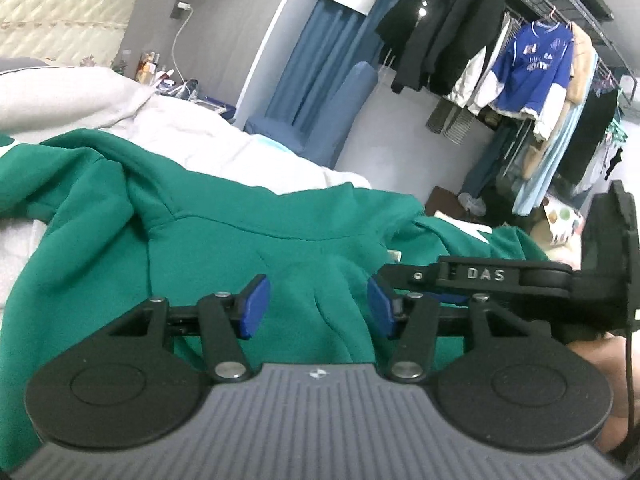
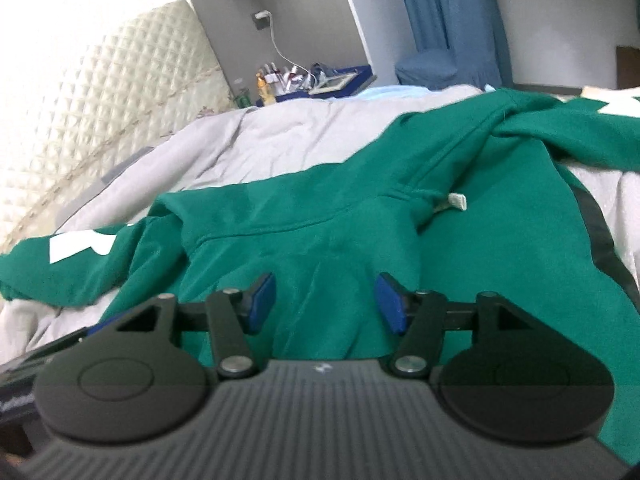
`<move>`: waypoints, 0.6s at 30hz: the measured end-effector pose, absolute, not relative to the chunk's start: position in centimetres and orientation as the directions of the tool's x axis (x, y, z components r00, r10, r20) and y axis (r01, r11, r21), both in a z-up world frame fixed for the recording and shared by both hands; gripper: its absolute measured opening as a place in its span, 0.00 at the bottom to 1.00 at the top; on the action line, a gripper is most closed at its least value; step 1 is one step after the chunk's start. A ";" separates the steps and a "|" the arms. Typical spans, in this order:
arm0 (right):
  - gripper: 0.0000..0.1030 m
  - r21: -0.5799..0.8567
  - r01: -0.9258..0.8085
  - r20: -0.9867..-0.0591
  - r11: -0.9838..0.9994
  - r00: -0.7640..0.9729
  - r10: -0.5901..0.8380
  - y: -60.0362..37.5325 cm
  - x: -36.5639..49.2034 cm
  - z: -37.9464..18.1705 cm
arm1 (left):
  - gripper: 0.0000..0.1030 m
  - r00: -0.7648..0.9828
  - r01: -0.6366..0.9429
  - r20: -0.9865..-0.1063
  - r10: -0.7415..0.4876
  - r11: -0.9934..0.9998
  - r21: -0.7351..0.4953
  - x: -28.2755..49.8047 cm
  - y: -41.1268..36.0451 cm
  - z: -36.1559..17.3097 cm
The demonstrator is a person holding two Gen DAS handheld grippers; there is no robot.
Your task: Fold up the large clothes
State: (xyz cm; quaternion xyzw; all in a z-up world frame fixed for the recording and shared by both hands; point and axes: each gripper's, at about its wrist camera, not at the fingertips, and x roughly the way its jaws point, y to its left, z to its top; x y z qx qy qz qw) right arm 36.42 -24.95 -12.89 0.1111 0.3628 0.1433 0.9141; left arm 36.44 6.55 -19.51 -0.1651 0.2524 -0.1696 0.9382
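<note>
1. Hoodie [image 1: 248,216], green, lies spread and rumpled on the bed [image 2: 280,132], under both grippers.
2. Left gripper [image 1: 318,306] has its jaws apart, a fabric ridge between the blue pads, not pinched.
3. Right gripper [image 2: 325,300] is likewise parted over a loose fold.
4. Clothes rack [image 1: 532,64] stands beyond the bed.

Right tongs [image 2: 325,303] gape above the green hoodie [image 2: 320,216].

Even, cool indoor light, soft shadows. Overexposed white at upper left of the right wrist view. Strong fisheye bending at edges. Slight blur throughout, backgrounds softest.
</note>
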 end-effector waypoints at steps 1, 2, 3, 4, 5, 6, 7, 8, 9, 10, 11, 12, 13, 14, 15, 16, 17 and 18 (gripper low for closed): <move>0.53 0.301 -0.184 -0.643 0.936 0.686 0.341 -24.8 36.7 -13.3 | 0.58 0.809 0.232 -0.431 -0.399 0.891 -0.390 36.7 6.5 -19.7; 0.50 0.291 -0.183 -0.659 0.939 0.673 0.336 -24.6 37.0 -13.7 | 0.58 0.803 0.226 -0.447 -0.394 0.896 -0.383 36.9 6.3 -20.0; 0.50 0.280 -0.180 -0.680 0.943 0.656 0.328 -24.4 37.4 -14.4 | 0.58 0.796 0.218 -0.465 -0.388 0.900 -0.377 37.2 6.1 -20.3; 0.49 0.277 -0.179 -0.699 0.944 0.636 0.326 -24.1 37.8 -15.1 | 0.58 0.785 0.206 -0.490 -0.379 0.906 -0.371 37.6 5.9 -20.7; 0.49 0.282 -0.179 -0.709 0.942 0.623 0.331 -24.1 38.0 -15.7 | 0.58 0.766 0.186 -0.530 -0.363 0.915 -0.358 38.1 5.7 -21.3; 0.49 0.285 -0.180 -0.715 0.941 0.615 0.334 -24.0 38.3 -16.2 | 0.58 0.745 0.162 -0.573 -0.342 0.926 -0.341 38.6 5.4 -21.9; 0.49 0.278 -0.185 -0.723 0.943 0.606 0.332 -23.8 38.6 -16.6 | 0.58 0.726 0.145 -0.603 -0.331 0.931 -0.336 39.0 5.3 -22.6; 0.49 0.266 -0.191 -0.730 0.945 0.600 0.327 -23.6 38.8 -16.9 | 0.60 0.717 0.136 -0.613 -0.332 0.929 -0.344 39.3 5.3 -23.1; 0.49 0.261 -0.195 -0.732 0.945 0.599 0.326 -23.5 38.9 -17.1 | 0.60 0.717 0.133 -0.613 -0.333 0.928 -0.349 39.4 5.3 -23.4; 0.49 0.262 -0.196 -0.733 0.945 0.597 0.327 -23.5 39.0 -17.3 | 0.60 0.716 0.132 -0.614 -0.332 0.928 -0.347 39.5 5.3 -23.5; 0.49 0.263 -0.196 -0.733 0.945 0.596 0.328 -23.5 39.0 -17.3 | 0.60 0.716 0.133 -0.615 -0.331 0.929 -0.346 39.6 5.2 -23.5; 0.48 0.265 -0.198 -0.732 0.944 0.595 0.330 -23.5 39.0 -17.3 | 0.60 0.716 0.131 -0.615 -0.330 0.929 -0.345 39.5 5.2 -23.4; 0.48 0.268 -0.198 -0.731 0.943 0.595 0.333 -23.6 39.0 -17.3 | 0.60 0.719 0.130 -0.613 -0.328 0.930 -0.345 39.5 5.1 -23.4; 0.48 0.268 -0.195 -0.730 0.943 0.598 0.331 -23.5 39.0 -17.4 | 0.60 0.724 0.130 -0.607 -0.327 0.930 -0.345 39.3 5.1 -23.4; 0.48 0.267 -0.195 -0.728 0.944 0.601 0.330 -23.4 38.9 -17.4 | 0.60 0.730 0.130 -0.601 -0.327 0.929 -0.347 39.1 5.2 -23.4; 0.48 0.263 -0.196 -0.725 0.945 0.605 0.328 -23.3 38.8 -17.4 | 0.60 0.734 0.129 -0.597 -0.325 0.929 -0.347 39.0 5.2 -23.4; 0.48 0.256 -0.199 -0.723 0.946 0.609 0.324 -23.2 38.7 -17.3 | 0.60 0.737 0.129 -0.594 -0.323 0.930 -0.345 38.8 5.2 -23.2; 0.48 0.247 -0.204 -0.721 0.948 0.615 0.320 -23.1 38.5 -17.1 | 0.60 0.741 0.129 -0.590 -0.321 0.930 -0.343 38.6 5.1 -23.0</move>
